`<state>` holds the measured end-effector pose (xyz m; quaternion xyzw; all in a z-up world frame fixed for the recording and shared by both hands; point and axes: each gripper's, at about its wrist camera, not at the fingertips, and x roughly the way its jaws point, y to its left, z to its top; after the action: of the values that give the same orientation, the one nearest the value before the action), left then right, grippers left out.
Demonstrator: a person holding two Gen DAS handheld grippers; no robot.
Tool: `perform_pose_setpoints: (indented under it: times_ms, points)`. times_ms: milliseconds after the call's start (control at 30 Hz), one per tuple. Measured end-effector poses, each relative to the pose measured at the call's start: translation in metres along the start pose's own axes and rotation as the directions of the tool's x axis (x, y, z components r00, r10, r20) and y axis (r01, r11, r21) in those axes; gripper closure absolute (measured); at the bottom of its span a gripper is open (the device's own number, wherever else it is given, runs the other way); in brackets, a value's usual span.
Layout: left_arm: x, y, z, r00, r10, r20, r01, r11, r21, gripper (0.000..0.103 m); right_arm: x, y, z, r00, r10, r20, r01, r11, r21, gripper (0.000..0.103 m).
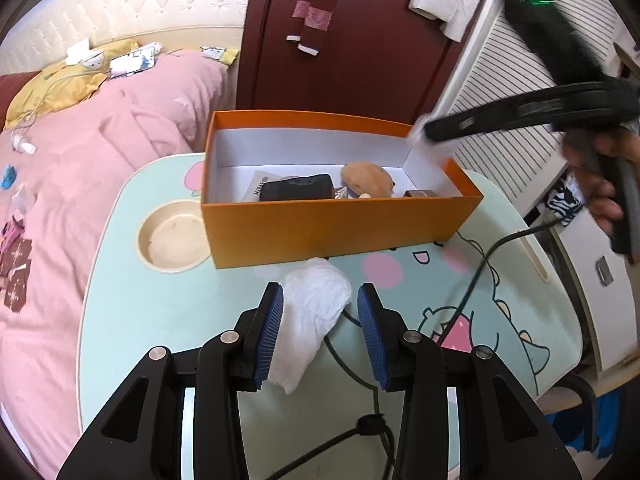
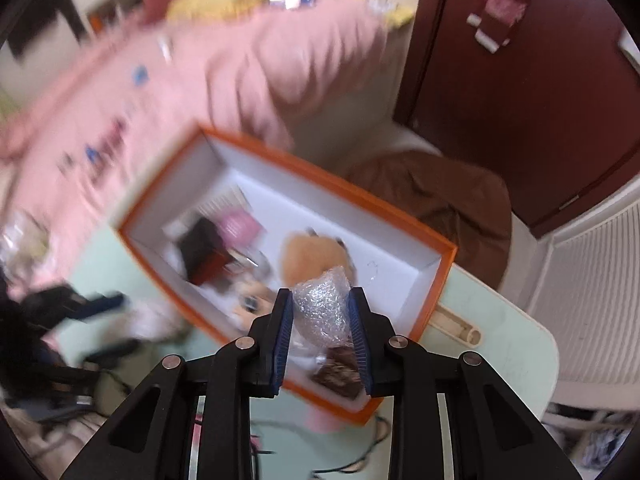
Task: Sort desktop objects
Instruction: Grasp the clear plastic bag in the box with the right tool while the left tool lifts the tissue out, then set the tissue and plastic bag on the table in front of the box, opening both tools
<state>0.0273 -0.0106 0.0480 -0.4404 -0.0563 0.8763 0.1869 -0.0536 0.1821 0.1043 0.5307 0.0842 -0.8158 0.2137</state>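
We hold a clear bubble-wrap wad (image 2: 322,308) clamped in our right tool (image 2: 320,312) over the open orange cardboard box (image 1: 332,224), already holding a tan plush toy (image 1: 366,178) and black pouch (image 1: 296,188), while our left tool (image 1: 320,300) gapes around a crumpled white tissue (image 1: 312,312) left on the mint-green bench (image 1: 160,300).

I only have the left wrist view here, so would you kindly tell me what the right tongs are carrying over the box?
Observer: The right tongs are shut on a wad of bubble wrap, held above the near right part of the orange box.
Operator: Thank you. Is there anything in the box that its front wall hides from me?
Observer: Yes, something pink lies beside the black item.
Operator: And behind the box?
Observer: A brown garment is heaped just beyond its far wall.
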Motion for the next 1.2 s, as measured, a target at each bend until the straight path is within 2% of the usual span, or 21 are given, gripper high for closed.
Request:
perform_pose_setpoints:
  times_ms: [100,167,267,433,533,567,633,667,700,767,833,867,900,1000,1200]
  points:
    - [-0.003,0.000,-0.003,1.000,-0.021,-0.005,0.021,1.000,-0.024,0.060,-0.030,0.015,-0.019,0.991,0.075,0.113,-0.078,0.997,0.021,0.076]
    - [-0.005,-0.001,-0.008,0.999,-0.031,0.005,0.032,0.999,-0.040,0.041,-0.035,0.027,-0.042,0.983,0.094,0.155,-0.103,0.993,0.049,0.076]
    - [-0.009,-0.005,-0.015,0.999,-0.046,0.030,0.048,0.998,-0.051,0.040,-0.012,0.041,-0.071,0.982,0.091,0.163,-0.113,0.985,0.132,0.076]
    - [0.004,-0.010,-0.024,1.000,0.009,-0.002,-0.009,0.997,-0.076,0.040,0.019,0.043,-0.111,0.984,-0.047,0.174,-0.002,0.962,0.273,0.076]
    - [0.012,-0.013,-0.028,0.999,0.041,-0.022,-0.043,0.995,-0.091,0.040,0.028,0.049,-0.128,0.970,-0.110,0.217,0.040,0.953,0.301,0.075]
    - [0.014,-0.012,-0.029,0.999,0.046,-0.027,-0.048,0.995,-0.089,0.040,0.030,0.053,-0.132,0.962,-0.136,0.238,0.062,0.954,0.294,0.072]
    - [0.018,-0.014,-0.031,0.998,0.064,-0.029,-0.066,0.995,-0.074,0.040,0.031,0.060,-0.139,0.952,-0.164,0.257,0.088,0.954,0.285,0.056]
    - [0.019,-0.015,-0.032,0.997,0.079,-0.026,-0.080,0.995,-0.060,0.040,0.030,0.063,-0.143,0.947,-0.174,0.268,0.095,0.954,0.284,0.041]
    - [0.021,-0.017,-0.033,0.995,0.093,-0.022,-0.094,0.994,-0.047,0.039,0.032,0.066,-0.146,0.944,-0.178,0.279,0.097,0.955,0.281,0.032]
    - [0.024,-0.020,-0.035,0.992,0.122,-0.014,-0.122,0.992,-0.019,0.037,0.035,0.071,-0.149,0.939,-0.204,0.276,0.126,0.953,0.276,0.031]
    - [0.027,-0.023,-0.037,0.989,0.150,-0.005,-0.150,0.989,0.007,0.034,0.044,0.069,-0.148,0.946,-0.210,0.248,0.136,0.949,0.286,0.030]
    - [0.028,-0.025,-0.038,0.986,0.165,-0.001,-0.164,0.986,0.021,0.023,0.048,0.068,-0.148,0.949,-0.211,0.233,0.139,0.946,0.292,0.030]
    - [0.030,-0.027,-0.039,0.984,0.179,0.004,-0.179,0.983,0.034,0.020,0.053,0.064,-0.148,0.950,-0.229,0.213,0.158,0.939,0.305,0.030]
    - [0.034,-0.031,-0.041,0.976,0.219,0.010,-0.219,0.973,0.065,0.019,0.058,0.063,-0.148,0.935,-0.299,0.190,0.233,0.924,0.304,0.025]
    - [0.036,-0.027,-0.042,0.975,0.222,0.017,-0.223,0.973,0.054,0.017,0.057,0.056,-0.146,0.930,-0.324,0.172,0.254,0.908,0.335,0.014]
